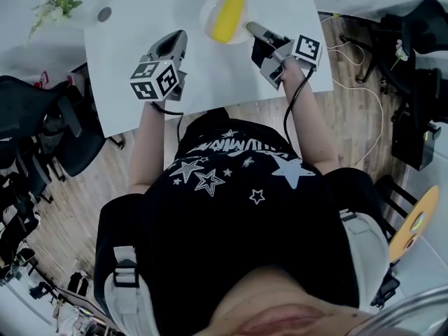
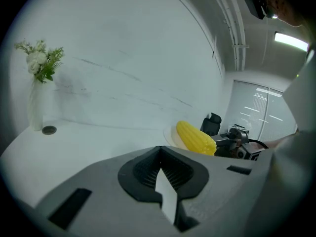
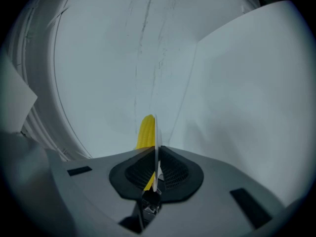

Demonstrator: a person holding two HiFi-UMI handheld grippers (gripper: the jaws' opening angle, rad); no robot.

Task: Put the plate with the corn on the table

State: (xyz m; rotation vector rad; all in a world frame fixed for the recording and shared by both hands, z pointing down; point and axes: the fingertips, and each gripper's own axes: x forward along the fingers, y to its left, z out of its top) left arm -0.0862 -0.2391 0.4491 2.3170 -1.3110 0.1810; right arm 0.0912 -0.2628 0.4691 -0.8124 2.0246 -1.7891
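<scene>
The right gripper point(image 1: 253, 29) is pinching the right rim of the plate point(image 1: 208, 7), its jaws closed down on the thin white edge, which is showing edge-on between the pads in the right gripper view point(image 3: 156, 132). The yellow corn point(image 1: 229, 16) is lying along the plate, pointing toward the tabletop's point(image 1: 210, 75) far edge, and the plate is sitting at or just above that far edge, about midway along it; whether it is resting on the surface or hanging slightly clear is hard to judge from here. The left gripper point(image 1: 178, 39) is hovering over the tabletop to the plate's left, apart from it, with its jaws brought together and nothing between them. A vase of flowers point(image 2: 37, 83) and a small dark disc point(image 2: 49, 130) are standing toward the far left corner.
</scene>
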